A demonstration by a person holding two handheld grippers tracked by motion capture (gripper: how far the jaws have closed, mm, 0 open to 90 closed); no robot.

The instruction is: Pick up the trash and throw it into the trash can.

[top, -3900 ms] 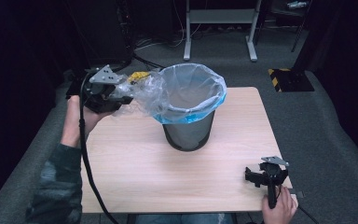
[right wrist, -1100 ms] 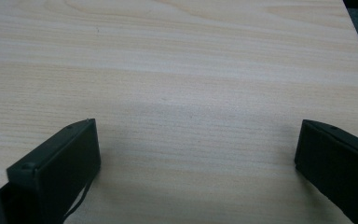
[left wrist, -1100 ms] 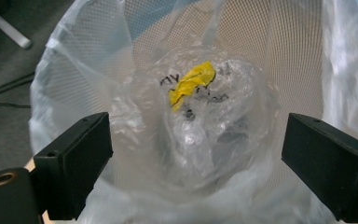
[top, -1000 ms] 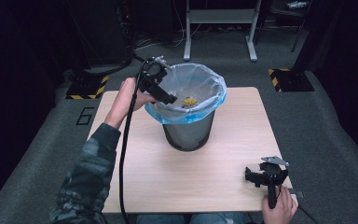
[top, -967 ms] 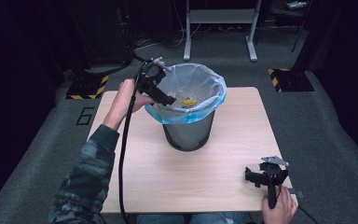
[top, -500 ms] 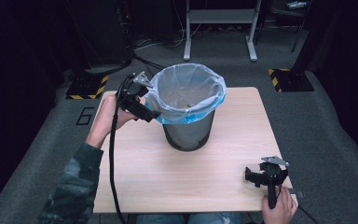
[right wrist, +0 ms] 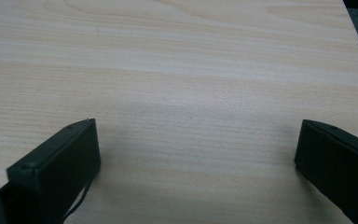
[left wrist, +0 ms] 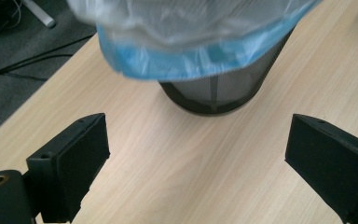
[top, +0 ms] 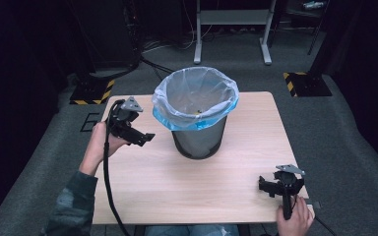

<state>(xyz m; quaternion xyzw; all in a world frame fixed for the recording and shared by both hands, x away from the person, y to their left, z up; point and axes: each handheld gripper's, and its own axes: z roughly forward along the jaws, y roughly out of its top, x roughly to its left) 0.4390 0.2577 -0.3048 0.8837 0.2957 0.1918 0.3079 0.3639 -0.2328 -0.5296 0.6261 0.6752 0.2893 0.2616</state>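
A black mesh bin (top: 198, 141) lined with a clear bag that has a blue rim (top: 195, 101) stands at the middle back of the wooden table (top: 177, 182). A small yellow item (top: 197, 104) lies inside the bag. My left gripper (top: 140, 136) hovers just left of the bin, open and empty. In the left gripper view the bin (left wrist: 223, 91) and the bag's blue rim (left wrist: 200, 58) sit ahead of the wide-apart jaws. My right gripper (top: 280, 187) rests near the table's front right corner, open, over bare wood (right wrist: 186, 93).
Grey carpet surrounds the table. Two black bases with yellow-black tape (top: 89, 91) (top: 305, 83) stand on the floor at the back left and back right. A metal stand frame (top: 231, 29) and cables (top: 152, 59) lie behind the table.
My left gripper has pulled back from over the bin's rim, down and to the left, and now hangs open beside the bin. The right gripper has stayed put.
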